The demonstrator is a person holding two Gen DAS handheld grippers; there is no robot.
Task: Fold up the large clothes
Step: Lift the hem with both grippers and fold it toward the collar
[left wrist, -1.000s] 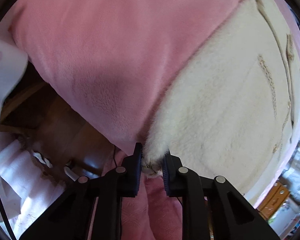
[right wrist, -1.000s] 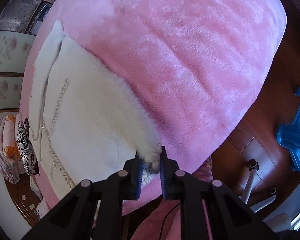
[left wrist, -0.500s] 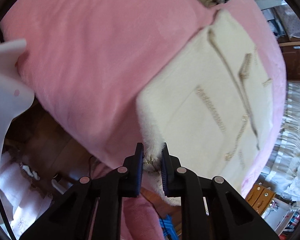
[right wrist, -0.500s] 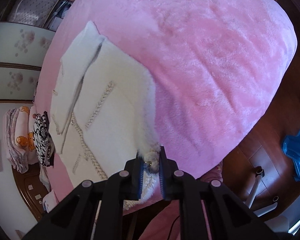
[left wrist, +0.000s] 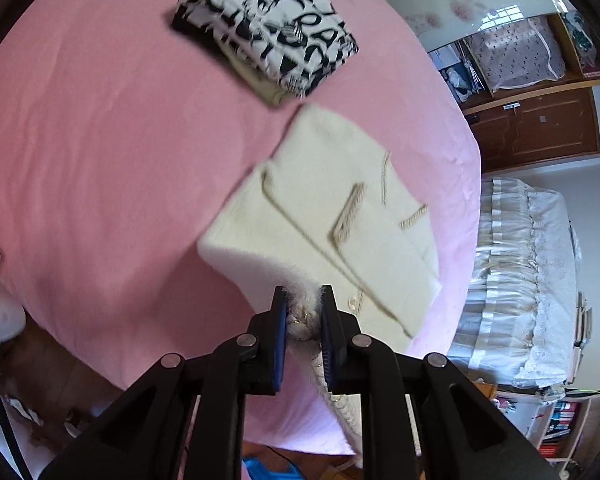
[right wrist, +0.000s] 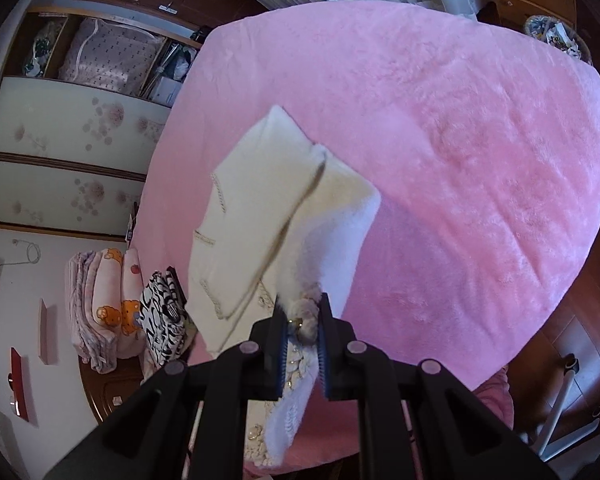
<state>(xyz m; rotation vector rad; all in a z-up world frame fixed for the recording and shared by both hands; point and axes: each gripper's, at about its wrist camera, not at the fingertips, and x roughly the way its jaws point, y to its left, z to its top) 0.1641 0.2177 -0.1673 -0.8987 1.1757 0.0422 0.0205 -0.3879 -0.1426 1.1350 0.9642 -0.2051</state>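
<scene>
Both claws are clamped on your cream coat's [left wrist: 332, 216] near hem, left claw [left wrist: 303, 312] and right claw [right wrist: 303, 322], its far half lying on the pink bed [left wrist: 100, 160]; carry both corners level toward the far edge

Fuzzy cream garment [left wrist: 320, 208] with braided trim lies on plush pink blanket [left wrist: 100, 140]; matt black plastic tools.

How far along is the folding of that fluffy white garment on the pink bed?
Done: a black-and-white patterned garment already lies folded on the pink blanket. In hand: the left tool and right tool each pinch an edge of the cream fleece jacket, lifting its near end. Left: laying that end over and flattening the fold.
</scene>
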